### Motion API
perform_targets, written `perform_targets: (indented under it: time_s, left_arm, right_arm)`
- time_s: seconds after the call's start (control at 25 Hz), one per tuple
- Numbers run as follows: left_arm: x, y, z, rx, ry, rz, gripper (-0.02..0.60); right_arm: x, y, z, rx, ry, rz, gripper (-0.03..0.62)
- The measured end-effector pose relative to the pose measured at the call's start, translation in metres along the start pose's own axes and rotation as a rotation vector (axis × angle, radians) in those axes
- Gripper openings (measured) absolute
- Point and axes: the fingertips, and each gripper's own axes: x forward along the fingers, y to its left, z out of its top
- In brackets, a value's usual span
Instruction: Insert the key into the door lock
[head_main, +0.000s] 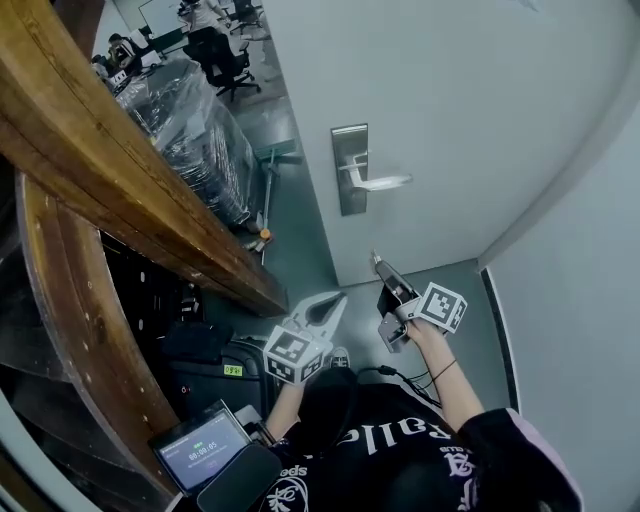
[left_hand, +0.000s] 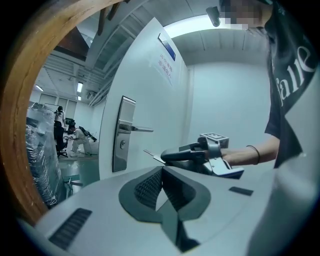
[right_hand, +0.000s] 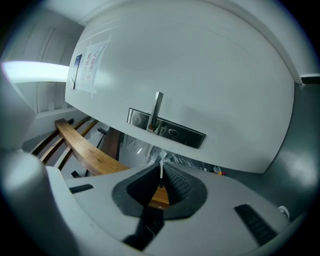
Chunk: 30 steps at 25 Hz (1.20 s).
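The white door (head_main: 430, 110) carries a steel lock plate (head_main: 349, 170) with a lever handle (head_main: 385, 182). In the right gripper view the plate (right_hand: 167, 131) and its keyhole (right_hand: 172, 133) lie just ahead. My right gripper (head_main: 384, 272) is shut on a small silver key (right_hand: 161, 167), whose blade points at the door, a short way below the plate and apart from it. The left gripper view shows that key (left_hand: 152, 156) level with the keyhole (left_hand: 121, 145) but off the door. My left gripper (head_main: 328, 308) hangs lower left, shut on nothing.
A thick wooden rail (head_main: 110, 170) runs along the left, with a plastic-wrapped stack (head_main: 190, 130) beyond it. A white wall (head_main: 580, 260) meets the door at the right corner. A device with a lit screen (head_main: 200, 450) sits at the lower left. People sit in the far room (head_main: 215, 30).
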Motion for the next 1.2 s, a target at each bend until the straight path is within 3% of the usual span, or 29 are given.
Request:
perform_targets:
  time_s: [0.24,0.44,1.2]
  left_arm:
    - [0.004,0.024,0.001,-0.009,-0.011,-0.020,0.005]
    - [0.002,0.024,-0.005,-0.006,-0.008,-0.041,0.005]
    - [-0.004,0.037,-0.016,-0.031,-0.015,-0.024,0.005]
  right_arm:
    - [0.062,-0.011,0.032,0.011,-0.039,0.035,0.035]
    - [0.091,-0.016,0.051,0.096,-0.087,0.045,0.035]
    - [0.124,-0.028,0.060,0.158,-0.062,0.065,0.035]
